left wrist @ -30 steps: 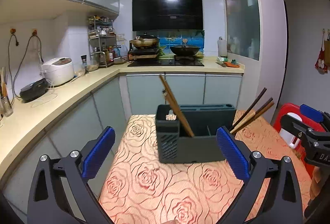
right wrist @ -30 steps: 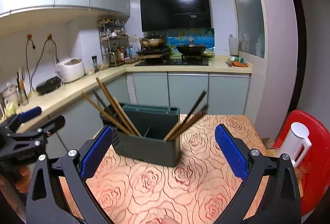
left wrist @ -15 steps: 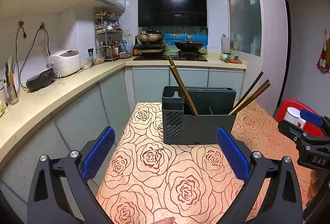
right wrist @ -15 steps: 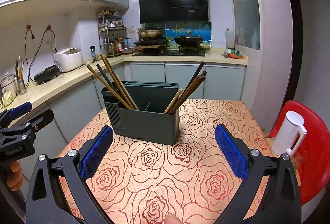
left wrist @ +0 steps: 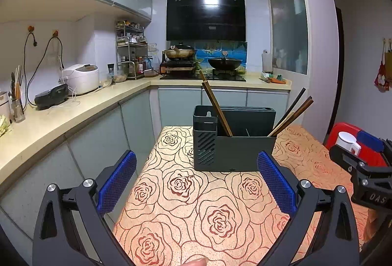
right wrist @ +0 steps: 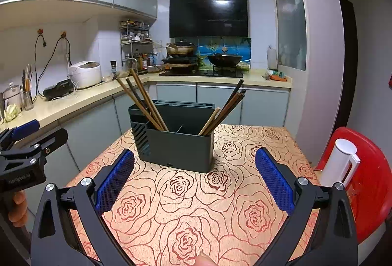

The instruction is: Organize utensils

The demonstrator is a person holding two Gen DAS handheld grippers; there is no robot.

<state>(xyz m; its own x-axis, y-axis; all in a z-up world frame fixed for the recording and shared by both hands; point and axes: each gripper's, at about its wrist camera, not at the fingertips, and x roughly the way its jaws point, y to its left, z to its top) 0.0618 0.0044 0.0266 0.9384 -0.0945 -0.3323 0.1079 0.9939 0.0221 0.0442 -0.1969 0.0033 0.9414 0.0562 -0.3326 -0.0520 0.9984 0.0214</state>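
Observation:
A dark grey utensil holder (left wrist: pixel 232 141) stands on the rose-patterned table (left wrist: pixel 186 212); it also shows in the right wrist view (right wrist: pixel 175 141). Chopsticks lean left in one compartment (right wrist: pixel 142 102) and right in another (right wrist: pixel 226 107); the left wrist view shows them too (left wrist: pixel 216 108) (left wrist: pixel 292 114). My left gripper (left wrist: pixel 196 184) is open and empty, held back from the holder above the table. My right gripper (right wrist: pixel 194 180) is open and empty, in front of the holder. Each gripper shows at the edge of the other's view (left wrist: pixel 362 168) (right wrist: pixel 22 153).
A red stool (right wrist: pixel 362 168) with a white lidded jug (right wrist: pixel 339 163) stands right of the table. A kitchen counter (left wrist: pixel 61 114) with a rice cooker (left wrist: pixel 82 78) runs along the left. A stove with pans (left wrist: pixel 203 63) is at the back.
Both grippers have drawn back and up from the holder, which now looks smaller and farther. Both stay open and empty. The chopsticks have not moved.

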